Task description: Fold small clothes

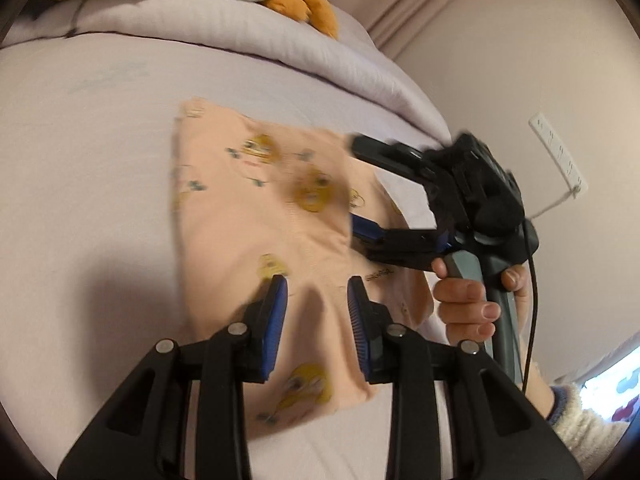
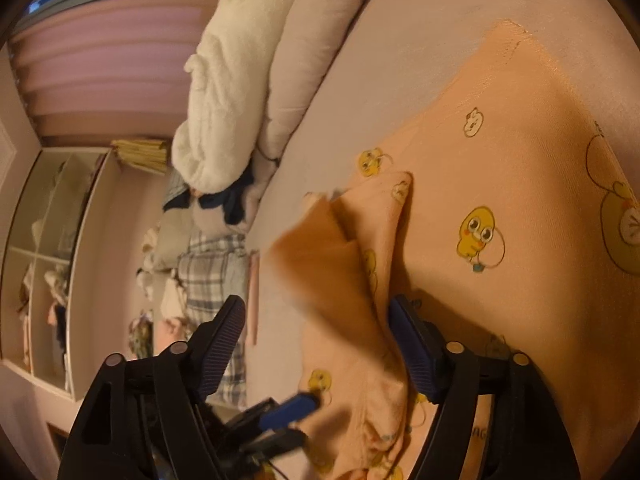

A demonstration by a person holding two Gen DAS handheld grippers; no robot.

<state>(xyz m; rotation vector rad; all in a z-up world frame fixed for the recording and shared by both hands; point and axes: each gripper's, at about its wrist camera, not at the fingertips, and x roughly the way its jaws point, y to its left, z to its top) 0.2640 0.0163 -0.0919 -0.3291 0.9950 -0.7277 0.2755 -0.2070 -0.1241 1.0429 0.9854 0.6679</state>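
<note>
Left to right, from the left wrist view. The peach cotton garment with yellow duck prints (image 1: 276,216) lies flat on the pale lilac bedsheet (image 1: 92,184), its long axis running from the near edge of the bed up toward the rolled lilac duvet (image 1: 248,36) at the far edge.

Left gripper (image 1: 318,312): jaws apart, blue pads either side of a low fabric ridge at the garment's near end. Pads do not look pressed on the cloth; no grip. It points down onto the near hem, so it is the nearer hand to that end.

Right gripper (image 1: 354,184), held by the person's hand (image 1: 472,300), comes in from the garment's right edge, jaws wide apart. Upper finger sits over the far right corner of the folded cloth, lower blue pad just beside the right edge at mid-length. Nothing clamped.

Right wrist view: a raised flap of the peach garment (image 2: 328,264) stands between the open right jaws (image 2: 316,320). It is blurred, so I can't tell whether it touches the right-hand pad. The left gripper's blue tip (image 2: 292,408) shows at the bottom.

Key relation: the fold line runs along the long axis and the loose flap sits on the right edge, inside the right jaws. My read is that the right hand is placed to take the flap, and the left to pin the near end.
</note>
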